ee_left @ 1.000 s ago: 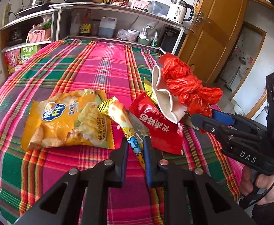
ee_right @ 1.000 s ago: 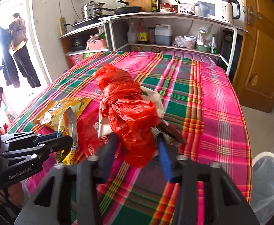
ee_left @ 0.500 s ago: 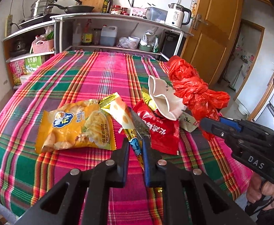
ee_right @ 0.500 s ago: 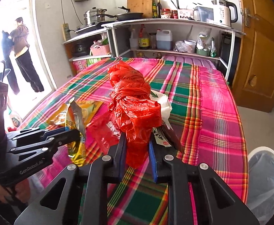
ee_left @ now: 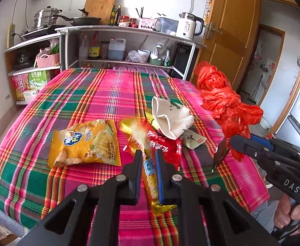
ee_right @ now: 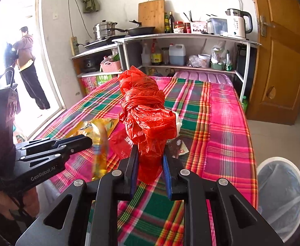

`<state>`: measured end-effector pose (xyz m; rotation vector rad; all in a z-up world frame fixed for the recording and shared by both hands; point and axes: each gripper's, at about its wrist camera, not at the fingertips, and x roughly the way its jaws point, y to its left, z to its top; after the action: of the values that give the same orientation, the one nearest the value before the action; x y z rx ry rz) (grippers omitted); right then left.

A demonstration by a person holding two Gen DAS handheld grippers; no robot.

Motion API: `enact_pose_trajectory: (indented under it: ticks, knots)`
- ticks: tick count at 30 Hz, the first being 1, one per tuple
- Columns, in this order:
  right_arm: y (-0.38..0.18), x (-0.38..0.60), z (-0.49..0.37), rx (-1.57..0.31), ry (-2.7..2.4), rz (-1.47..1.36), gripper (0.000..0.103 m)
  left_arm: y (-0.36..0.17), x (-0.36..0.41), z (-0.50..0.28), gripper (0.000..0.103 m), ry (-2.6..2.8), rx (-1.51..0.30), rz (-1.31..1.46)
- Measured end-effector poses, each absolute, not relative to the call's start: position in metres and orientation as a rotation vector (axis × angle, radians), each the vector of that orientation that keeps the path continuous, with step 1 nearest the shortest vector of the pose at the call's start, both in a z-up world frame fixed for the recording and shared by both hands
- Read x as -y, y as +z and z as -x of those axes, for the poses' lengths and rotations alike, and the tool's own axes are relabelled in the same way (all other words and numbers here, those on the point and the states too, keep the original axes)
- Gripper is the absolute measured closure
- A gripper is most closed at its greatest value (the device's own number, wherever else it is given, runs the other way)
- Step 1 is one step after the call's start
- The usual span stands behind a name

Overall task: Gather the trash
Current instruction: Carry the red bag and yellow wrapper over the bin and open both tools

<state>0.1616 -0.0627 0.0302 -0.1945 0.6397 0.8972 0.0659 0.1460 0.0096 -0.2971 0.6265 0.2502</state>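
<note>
The left tongs (ee_left: 147, 162) are clamped on a long yellow wrapper (ee_left: 150, 176), which stands up between the two pads with its top end blurred and its crimped tail hanging out below the fingers, off the plaid cloth (ee_left: 100, 94). The right tongs (ee_right: 148, 160) grip a knotted red bag (ee_right: 147, 112) by its lower end, so the bundle rises in front of that camera above the desk (ee_right: 227, 123); their jaws have just been closing, with the bag between them. In the left wrist view the same bag (ee_left: 225, 102) shows at the right, held up by the right tongs (ee_left: 235, 142), with a small dark scrap (ee_left: 219, 153) dangling just beside their tip. Lying on the cloth are a yellow chip bag (ee_left: 84, 143) at the left, a red wrapper (ee_left: 166, 149) just past the left tongs, and a crumpled white paper (ee_left: 170, 119) that rests partly over the red wrapper. A small printed slip (ee_left: 193, 141) lies just beside the paper. A white bin (ee_right: 281, 194) lined with clear plastic stands on the floor beside the desk's right edge, low in the right wrist view. Behind the desk a shelf (ee_left: 129, 28) carries a kettle (ee_left: 188, 26), a pan (ee_left: 84, 20) and bottles. A person (ee_right: 30, 67) stands in the bright opening at the far left.
</note>
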Motion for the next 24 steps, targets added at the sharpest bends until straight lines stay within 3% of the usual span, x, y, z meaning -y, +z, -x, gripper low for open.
enact_pose_trajectory:
  ticks: [13,15,17,24]
  knots:
    - [0.036,0.096,-0.154,-0.630,0.835,0.149,0.081,0.025,-0.140,-0.054,0.092,0.191,-0.580,0.313]
    - [0.035,0.099,-0.154,-0.632,0.830,0.144,0.081,0.018,-0.147,-0.051,0.084,0.222,-0.594,0.336]
    - [0.033,0.101,-0.157,-0.638,0.828,0.141,0.081,0.009,-0.153,-0.052,0.060,0.257,-0.617,0.352]
    - [0.027,0.106,-0.163,-0.652,0.820,0.137,0.081,-0.026,-0.155,-0.077,0.059,0.287,-0.719,0.387]
